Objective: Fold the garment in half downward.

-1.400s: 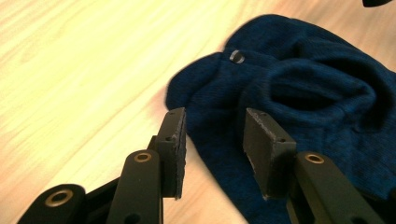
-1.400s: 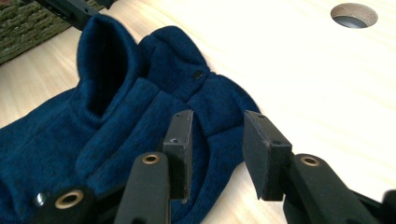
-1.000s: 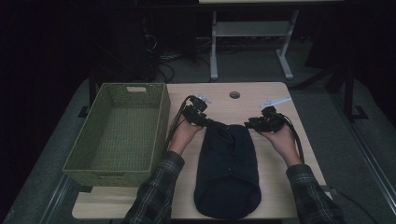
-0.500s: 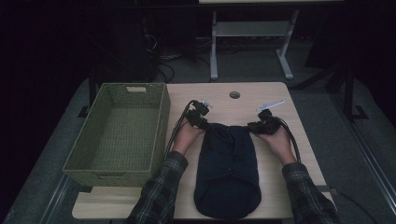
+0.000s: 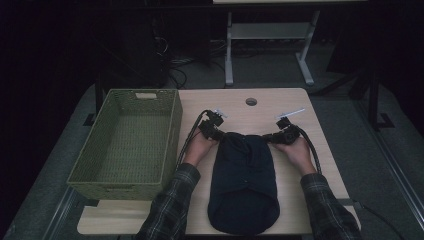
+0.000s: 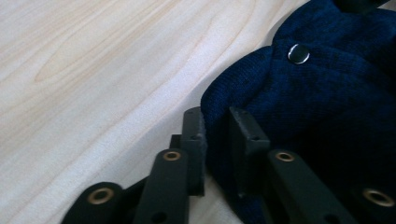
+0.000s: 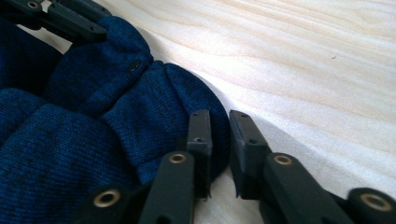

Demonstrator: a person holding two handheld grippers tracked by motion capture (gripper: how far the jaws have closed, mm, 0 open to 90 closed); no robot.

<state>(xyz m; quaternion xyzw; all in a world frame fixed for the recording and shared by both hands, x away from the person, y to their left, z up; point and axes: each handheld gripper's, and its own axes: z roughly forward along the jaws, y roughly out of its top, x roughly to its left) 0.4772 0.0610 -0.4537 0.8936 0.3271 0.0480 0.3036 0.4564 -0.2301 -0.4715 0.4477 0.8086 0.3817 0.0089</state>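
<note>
A dark blue knit garment [image 5: 242, 180] lies folded lengthwise on the wooden table [image 5: 260, 112]. My left gripper [image 5: 220, 133] sits at its far left corner and my right gripper [image 5: 273, 137] at its far right corner, both low on the tabletop. In the left gripper view the left gripper [image 6: 217, 116] has just been closing and pinches a fold of the garment [image 6: 327, 102] near a metal snap [image 6: 299, 53]. In the right gripper view the right gripper [image 7: 219, 116] has just been closing too and pinches the rounded edge of the garment [image 7: 70, 140].
An empty green woven basket [image 5: 120, 192] stands on the table's left side, close to the person's left forearm. A round cable hole [image 5: 251, 101] lies near the table's far edge. Cables trail from both grippers. A metal stand [image 5: 270, 35] stands on the floor beyond the table.
Both hands have sunk onto the tabletop at the garment's far corners. The jaws of both grippers have closed onto the fabric.
</note>
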